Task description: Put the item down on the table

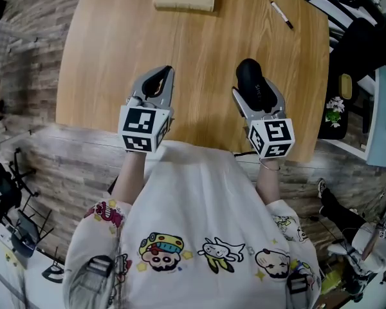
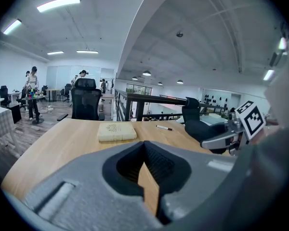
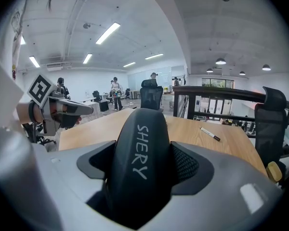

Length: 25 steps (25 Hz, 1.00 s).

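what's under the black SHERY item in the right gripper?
The black item is clamped between the jaws of the right gripper. The head view shows only wooden table around it. The gripper covers its underside, so table contact cannot be told.

The right gripper (image 3: pixel 143 147) has its grey jaws spread wide and closed on a black case (image 3: pixel 140 170), a smooth rounded shell with "SHERY" in white letters along its top. The dark ribbed pads press on both its sides. Beyond it lies a wooden table (image 3: pixel 98 129), with a marker pen (image 3: pixel 209 134) on the far right part of it. At the left, the left gripper (image 3: pixel 82 110) shows with its marker cube (image 3: pixel 39 89). A black office chair (image 3: pixel 151 97) stands at the table's far end. Another chair (image 3: pixel 272 117) is at the right, by a dark railing (image 3: pixel 216 93). People (image 3: pixel 115 89) stand far off under strip lights (image 3: pixel 108 32).
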{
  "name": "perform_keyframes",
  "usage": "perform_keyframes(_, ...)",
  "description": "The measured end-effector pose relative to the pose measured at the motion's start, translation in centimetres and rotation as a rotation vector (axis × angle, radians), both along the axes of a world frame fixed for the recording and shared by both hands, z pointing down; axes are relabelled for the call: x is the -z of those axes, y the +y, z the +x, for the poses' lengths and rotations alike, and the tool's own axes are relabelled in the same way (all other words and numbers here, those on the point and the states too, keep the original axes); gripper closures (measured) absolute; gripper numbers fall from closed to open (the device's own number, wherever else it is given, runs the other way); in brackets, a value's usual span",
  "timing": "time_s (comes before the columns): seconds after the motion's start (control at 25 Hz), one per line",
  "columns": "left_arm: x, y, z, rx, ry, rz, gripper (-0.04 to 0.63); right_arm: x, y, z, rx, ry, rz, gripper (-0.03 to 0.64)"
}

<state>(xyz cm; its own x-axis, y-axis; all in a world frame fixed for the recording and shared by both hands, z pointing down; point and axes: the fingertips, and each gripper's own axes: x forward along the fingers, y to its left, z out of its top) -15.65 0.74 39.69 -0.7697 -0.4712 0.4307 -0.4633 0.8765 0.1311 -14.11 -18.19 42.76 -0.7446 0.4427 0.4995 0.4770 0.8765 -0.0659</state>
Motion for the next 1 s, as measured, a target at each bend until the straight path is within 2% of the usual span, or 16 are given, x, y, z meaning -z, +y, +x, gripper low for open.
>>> perform_keyframes(0.36,-1.3,0.7,-1.1,-0.001,0.019,0.004,0.594,-1.7,2.8,-2.1,0.075,0.015,0.067,0.256)
perform_keyframes(1.0,-3.5,0.9,-2.6,-0.009,0.067,0.019,0.594,-7.1,6.6,-4.8,0.204,0.101,0.166,0.256)
